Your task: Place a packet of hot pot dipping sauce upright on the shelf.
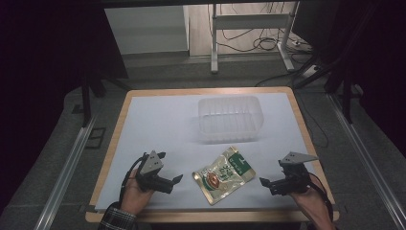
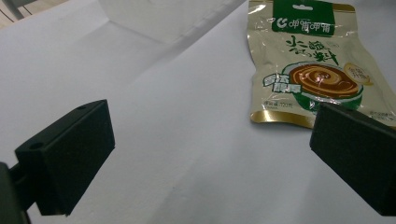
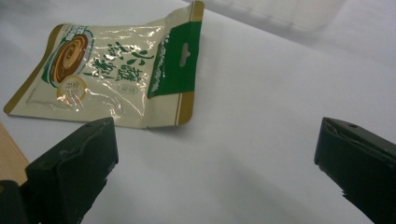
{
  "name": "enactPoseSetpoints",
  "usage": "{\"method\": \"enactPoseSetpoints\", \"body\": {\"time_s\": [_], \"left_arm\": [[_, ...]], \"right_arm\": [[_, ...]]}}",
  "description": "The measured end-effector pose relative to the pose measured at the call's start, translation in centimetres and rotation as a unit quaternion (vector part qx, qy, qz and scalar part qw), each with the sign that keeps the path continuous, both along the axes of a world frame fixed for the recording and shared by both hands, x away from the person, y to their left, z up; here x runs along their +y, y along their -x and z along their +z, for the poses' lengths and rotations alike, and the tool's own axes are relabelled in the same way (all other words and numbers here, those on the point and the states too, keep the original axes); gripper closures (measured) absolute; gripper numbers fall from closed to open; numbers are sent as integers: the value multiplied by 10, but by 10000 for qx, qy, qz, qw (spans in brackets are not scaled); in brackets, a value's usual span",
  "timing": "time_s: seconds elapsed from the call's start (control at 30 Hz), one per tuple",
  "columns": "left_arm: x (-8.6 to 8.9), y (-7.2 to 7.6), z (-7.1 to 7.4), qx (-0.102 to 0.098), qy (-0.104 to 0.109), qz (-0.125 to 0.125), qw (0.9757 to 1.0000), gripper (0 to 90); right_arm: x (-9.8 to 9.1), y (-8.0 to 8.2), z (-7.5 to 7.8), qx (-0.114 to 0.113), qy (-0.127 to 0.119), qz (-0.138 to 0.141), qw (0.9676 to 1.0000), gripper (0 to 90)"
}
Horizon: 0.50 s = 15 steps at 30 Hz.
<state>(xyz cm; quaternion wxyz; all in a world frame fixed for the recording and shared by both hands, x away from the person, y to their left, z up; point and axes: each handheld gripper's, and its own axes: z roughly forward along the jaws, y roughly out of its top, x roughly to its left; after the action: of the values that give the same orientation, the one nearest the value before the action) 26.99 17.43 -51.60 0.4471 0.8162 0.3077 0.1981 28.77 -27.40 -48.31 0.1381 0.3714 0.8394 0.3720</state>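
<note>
Dark room, cables on the floor beyond; wooden table (image 1: pixel 125 108) covered by a white sheet (image 1: pixel 158 129).

Left gripper (image 1: pixel 168 181): hovering near the front-left corner of the table, jaws spread wide, gripping nothing. Right gripper (image 1: pixel 268 183): hovering near the front-right corner, jaws likewise wide apart and empty. Both pointing inward toward the middle of the front edge.

Snack pouch (image 1: pixel 223 174): lying flat on the sheet between the two grippers, close to the front edge, touching neither. Long axis running diagonally, green header end toward the rear-right, sealed bottom end toward the front-left. In the left gripper view, pouch (image 2: pixel 308 65) lying ahead and off toward one jaw; in the right gripper view, pouch (image 3: pixel 112 65) likewise ahead and off to one side.

Left gripper appearing slightly nearer, facing the pouch's bottom end; right gripper facing the header side.

Clear plastic container (image 1: pixel 231 116): standing open-topped behind the pouch, toward the rear edge, apparently empty.
</note>
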Motion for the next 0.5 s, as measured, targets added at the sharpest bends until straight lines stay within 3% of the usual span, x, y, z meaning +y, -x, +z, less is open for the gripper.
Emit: {"method": "enactPoseSetpoints", "body": {"time_s": [0.2,0.5], "left_arm": [[0,0,0,6,-2,-9,10000,0],[-1,0,0,9,-42,-27,10000,0]], "right_arm": [[9,-12,-2,89,-159,41,9998,0],[23,-25,-7,92,-8,170,9998,2]]}}
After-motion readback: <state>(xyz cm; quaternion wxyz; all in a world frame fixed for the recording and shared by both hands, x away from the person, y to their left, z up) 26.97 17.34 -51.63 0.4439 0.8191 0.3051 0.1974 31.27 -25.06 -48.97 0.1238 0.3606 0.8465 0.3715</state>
